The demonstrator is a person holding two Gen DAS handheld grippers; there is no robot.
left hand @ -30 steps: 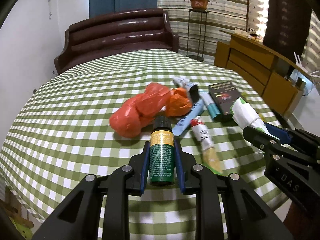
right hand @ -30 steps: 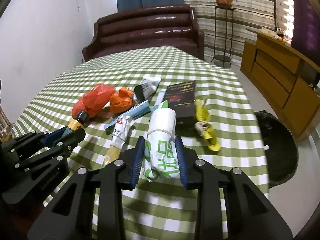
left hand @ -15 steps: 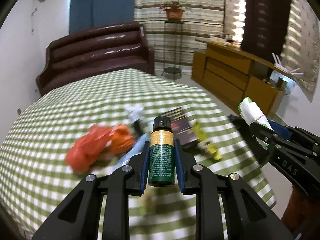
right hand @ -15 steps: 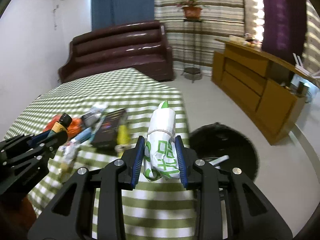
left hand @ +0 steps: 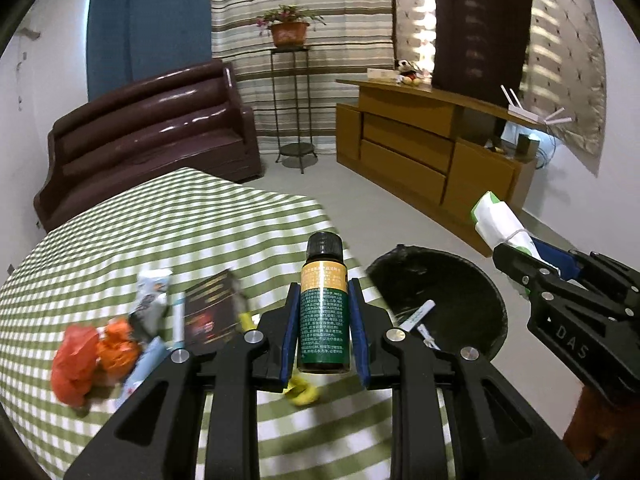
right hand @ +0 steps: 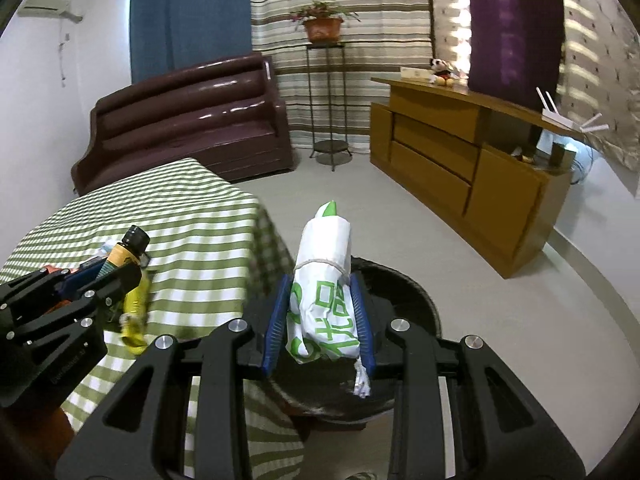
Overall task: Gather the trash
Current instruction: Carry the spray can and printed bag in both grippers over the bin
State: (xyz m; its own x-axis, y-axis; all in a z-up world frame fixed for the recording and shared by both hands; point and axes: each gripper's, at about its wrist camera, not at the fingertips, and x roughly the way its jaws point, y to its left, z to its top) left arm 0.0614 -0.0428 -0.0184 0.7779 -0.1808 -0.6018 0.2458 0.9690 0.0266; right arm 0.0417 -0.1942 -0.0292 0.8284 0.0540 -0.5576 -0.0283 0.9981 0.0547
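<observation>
A living room with a glossy dark brown sofa [left hand: 148, 128], a wooden sideboard [left hand: 432, 156] and striped curtains. In front, a surface [left hand: 172, 232] covered by a green and white checked cloth. Beside its right edge, on the pale floor, stands a round black bin [left hand: 472, 292] lined with dark plastic; a few thin white scraps already lie inside.

The task seems partly done. Each hand carries one piece of trash toward the bin, and neither piece has been dropped yet.

The left gripper [left hand: 323, 328] has its blue-padded fingers clamped on a small bottle [left hand: 323, 312], dark green with a yellow band and black screw cap, held upright above the surface's edge, just short of the bin.

The right gripper [right hand: 320, 320] has its fingers clamped on a soft white packet [right hand: 325, 292] with green printing, bound by a thin string, held directly above the bin's opening.

More trash is left on the cloth: a crumpled red plastic bag [left hand: 74, 360], an orange crumpled wrapper [left hand: 118, 352], a flat dark box [left hand: 210, 308], a silvery wrapper [left hand: 150, 300], a pale blue tube, blurred, and a limp yellow piece [left hand: 302, 394] near the front edge.
</observation>
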